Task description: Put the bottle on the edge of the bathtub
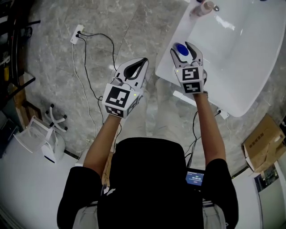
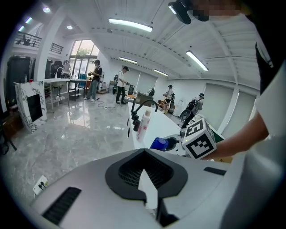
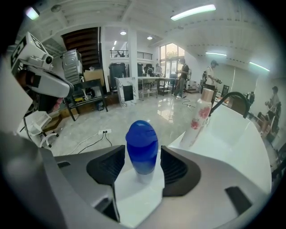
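Observation:
A bottle with a blue cap stands upright on the white rim of the bathtub. My right gripper is open, its jaws on either side of the bottle with small gaps to the pads. My left gripper is shut and empty, held over the marble floor to the left of the tub. In the left gripper view the bottle shows beside the right gripper's marker cube.
A pink flowered bottle and a dark faucet stand at the tub's far end. A power strip with cables lies on the floor. A cardboard box is at right, a white stand at left. People stand far off.

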Demonstrator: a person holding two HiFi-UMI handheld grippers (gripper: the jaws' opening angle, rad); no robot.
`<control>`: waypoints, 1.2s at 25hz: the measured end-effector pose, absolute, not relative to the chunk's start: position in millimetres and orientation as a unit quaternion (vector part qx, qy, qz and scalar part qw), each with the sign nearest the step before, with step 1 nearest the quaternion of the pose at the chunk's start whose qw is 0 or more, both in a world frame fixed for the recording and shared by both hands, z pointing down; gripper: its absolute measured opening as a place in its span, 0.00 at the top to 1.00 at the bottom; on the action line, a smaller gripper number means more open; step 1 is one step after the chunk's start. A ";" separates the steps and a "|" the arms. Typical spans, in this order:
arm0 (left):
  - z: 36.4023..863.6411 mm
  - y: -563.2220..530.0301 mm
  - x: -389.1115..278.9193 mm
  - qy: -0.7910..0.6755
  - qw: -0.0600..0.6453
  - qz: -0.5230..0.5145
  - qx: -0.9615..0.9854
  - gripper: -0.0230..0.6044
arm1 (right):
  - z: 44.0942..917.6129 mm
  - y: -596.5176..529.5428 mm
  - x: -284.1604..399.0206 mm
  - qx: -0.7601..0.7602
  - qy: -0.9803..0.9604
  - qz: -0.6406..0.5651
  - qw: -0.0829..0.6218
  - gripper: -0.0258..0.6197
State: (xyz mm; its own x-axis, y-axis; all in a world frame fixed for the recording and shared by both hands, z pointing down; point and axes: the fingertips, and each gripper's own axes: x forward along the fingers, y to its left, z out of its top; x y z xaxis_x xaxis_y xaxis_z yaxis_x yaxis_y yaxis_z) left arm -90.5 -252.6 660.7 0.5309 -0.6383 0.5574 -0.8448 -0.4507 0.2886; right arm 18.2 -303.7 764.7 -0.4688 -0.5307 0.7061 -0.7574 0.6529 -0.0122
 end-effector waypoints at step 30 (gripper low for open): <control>473.4 -217.7 -87.2 -0.409 0.169 0.147 0.885 0.95 | 531.8 -234.1 35.6 0.487 -0.819 0.209 0.220 0.91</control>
